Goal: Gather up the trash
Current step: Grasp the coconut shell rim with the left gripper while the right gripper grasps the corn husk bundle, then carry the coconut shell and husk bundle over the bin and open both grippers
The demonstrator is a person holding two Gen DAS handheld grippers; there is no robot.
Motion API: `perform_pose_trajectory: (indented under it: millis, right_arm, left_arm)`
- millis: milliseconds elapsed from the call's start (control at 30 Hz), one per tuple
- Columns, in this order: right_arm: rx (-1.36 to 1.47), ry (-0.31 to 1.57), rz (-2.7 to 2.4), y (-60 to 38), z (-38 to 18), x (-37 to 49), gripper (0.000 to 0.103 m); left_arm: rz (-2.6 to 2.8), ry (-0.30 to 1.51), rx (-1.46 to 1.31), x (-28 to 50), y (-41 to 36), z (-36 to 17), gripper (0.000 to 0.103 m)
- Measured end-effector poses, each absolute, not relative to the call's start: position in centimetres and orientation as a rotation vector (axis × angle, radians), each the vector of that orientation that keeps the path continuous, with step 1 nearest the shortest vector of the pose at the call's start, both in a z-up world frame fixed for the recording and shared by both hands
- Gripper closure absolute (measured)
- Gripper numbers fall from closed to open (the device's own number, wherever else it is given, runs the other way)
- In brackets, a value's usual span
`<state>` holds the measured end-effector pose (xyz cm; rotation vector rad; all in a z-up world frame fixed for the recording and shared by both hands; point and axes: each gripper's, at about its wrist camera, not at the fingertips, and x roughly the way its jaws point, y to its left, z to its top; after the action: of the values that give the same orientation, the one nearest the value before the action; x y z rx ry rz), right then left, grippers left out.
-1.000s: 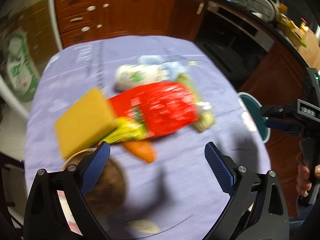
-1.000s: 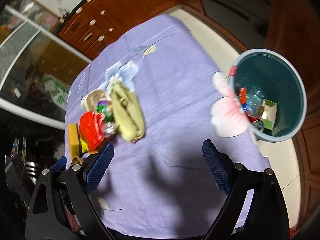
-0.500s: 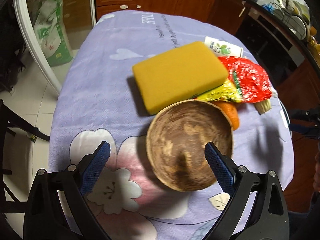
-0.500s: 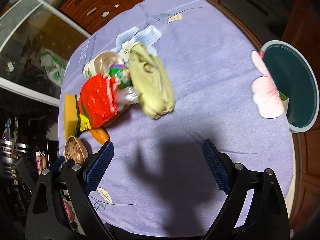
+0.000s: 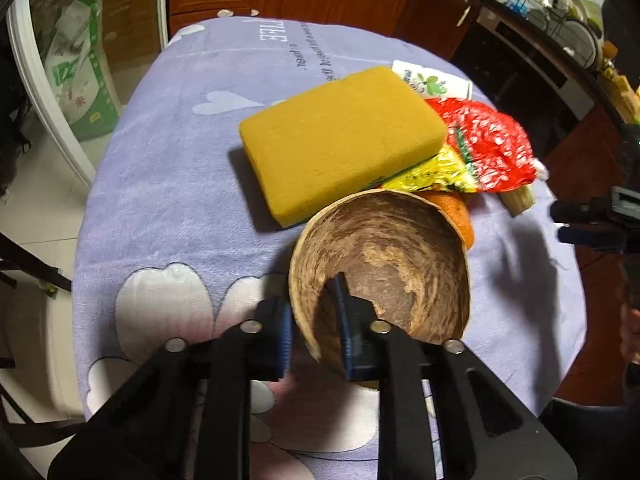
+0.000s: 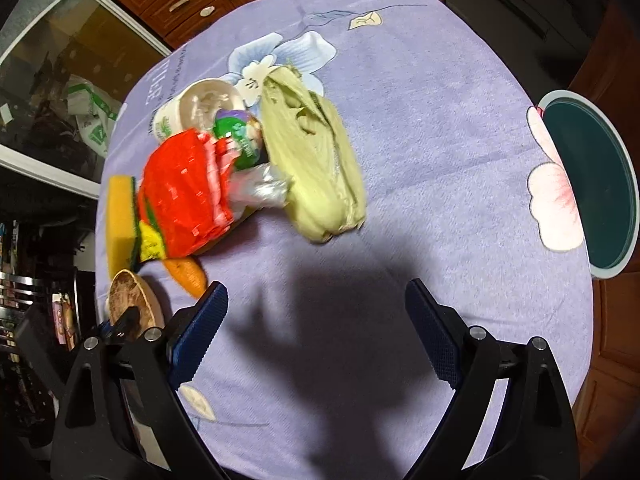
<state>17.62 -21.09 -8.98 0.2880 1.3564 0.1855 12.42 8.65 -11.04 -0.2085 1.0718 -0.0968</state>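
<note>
The left tool [image 5: 314,330] is clamped on the near rim of the coconut shell [image 5: 384,268], one finger inside the hollow, the other outside against the wall. The shell sits on the desk [image 5: 168,184] directly ahead of this tool, its far edge touching the yellow sponge [image 5: 340,144] and the orange peel [image 5: 456,212]. Judged rigid, light and rough-surfaced, so unlikely to slip; the thin rim is the sensible hold, though a pinch at one edge may let the shell tilt once lifted. Beyond it lies the red wrapper [image 5: 488,148], soft and crinkly.

The right tool [image 6: 316,332] hangs over bare cloth with its fingers wide apart, holding nothing. The corn husk [image 6: 316,160] lies ahead of it, the bin [image 6: 592,188] off to its right past the desk edge.

Against half a second ago — the left tool's fingers, then spread wide either side of the shell, have closed on its rim, and the shell appears slightly tipped, though fisheye distortion makes this uncertain. The right tool remains spread.
</note>
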Motion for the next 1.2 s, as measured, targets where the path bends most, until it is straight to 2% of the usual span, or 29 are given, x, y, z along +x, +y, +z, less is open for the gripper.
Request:
perform_pose_trajectory:
  millis: [433,533,600,633,667,700,767,833,867,900,1100,1200]
  right_arm:
    - [0.169,1.305,0.214,-19.8,-11.8,22.6,0.018]
    - [0.134,1.275,0.219,-19.7,-11.8,23.3,0.021]
    - [0.106,1.254,0.218,-19.5,-11.8,23.3,0.030]
    - [0.076,1.241,0.213,-19.4,-11.7,23.2,0.043]
    - [0.056,1.229,0.231,-19.2,-11.6,22.9,0.061]
    - [0.066,1.229,0.252,-19.2,-11.4,22.8,0.069]
    - [0.072,1.235,0.261,-19.2,-11.2,22.4,0.077]
    - [0.094,1.250,0.269,-19.8,-11.2,21.8,0.079]
    - [0.108,1.256,0.274,-20.1,-11.2,21.4,0.079]
    - [0.125,1.263,0.278,-20.7,-11.2,20.9,0.079]
    - [0.216,1.264,0.274,-24.2,-10.4,17.5,0.086]
    - [0.259,1.244,0.273,-25.7,-9.6,16.5,0.086]
  left_arm:
    - [-0.132,1.102,-0.231,12.6,8.0,-11.4,0.083]
    - [-0.131,1.105,-0.198,12.5,7.2,-11.3,0.076]
    - [-0.137,1.104,-0.183,12.5,6.6,-11.2,0.064]
    - [-0.136,1.102,-0.175,12.5,6.2,-11.2,0.062]
    - [-0.128,1.100,-0.160,12.5,5.8,-11.2,0.060]
    - [-0.116,1.098,-0.143,12.5,5.5,-11.3,0.060]
    - [-0.097,1.094,-0.120,12.3,5.1,-11.3,0.060]
    - [-0.084,1.096,-0.110,12.2,4.7,-11.3,0.067]
    - [-0.086,1.100,-0.111,12.1,4.6,-11.2,0.077]
    - [-0.089,1.101,-0.117,11.9,4.5,-11.2,0.082]
    - [-0.083,1.065,-0.136,10.5,3.8,-9.6,0.095]
    - [-0.092,1.031,-0.119,10.1,2.4,-8.0,0.096]
